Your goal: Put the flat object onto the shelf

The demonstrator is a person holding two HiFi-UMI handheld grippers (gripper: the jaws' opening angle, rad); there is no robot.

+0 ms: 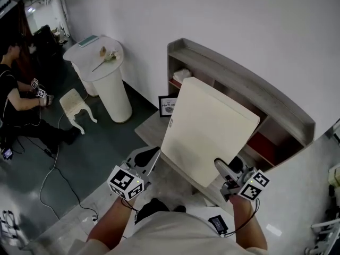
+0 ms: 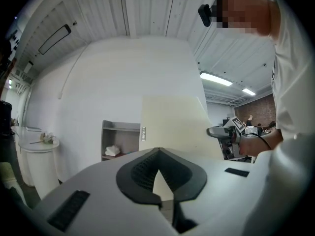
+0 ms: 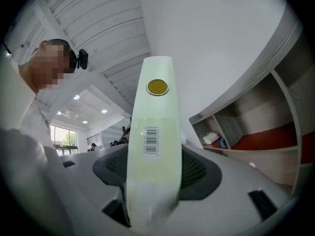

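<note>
The flat object is a large cream board point(image 1: 210, 129), held tilted in the air in front of a grey wooden shelf point(image 1: 234, 68). My left gripper point(image 1: 149, 158) is shut on its lower left edge, and the board point(image 2: 170, 124) rises from between the dark pads point(image 2: 135, 173). My right gripper point(image 1: 226, 173) is shut on the lower right edge. In the right gripper view the board point(image 3: 152, 132) shows edge-on, with a barcode and a yellow sticker, and the shelf point(image 3: 256, 127) lies to its right. The shelf point(image 2: 118, 136) also stands behind the board in the left gripper view.
The shelf holds a folded white cloth point(image 1: 182, 74) and a red panel point(image 1: 268, 142); a small framed sign point(image 1: 167, 105) stands at its left end. A white pedestal table point(image 1: 103, 62) and white stool point(image 1: 74, 105) are left of it. A seated person point(image 1: 16, 94) is far left; cables lie on the floor.
</note>
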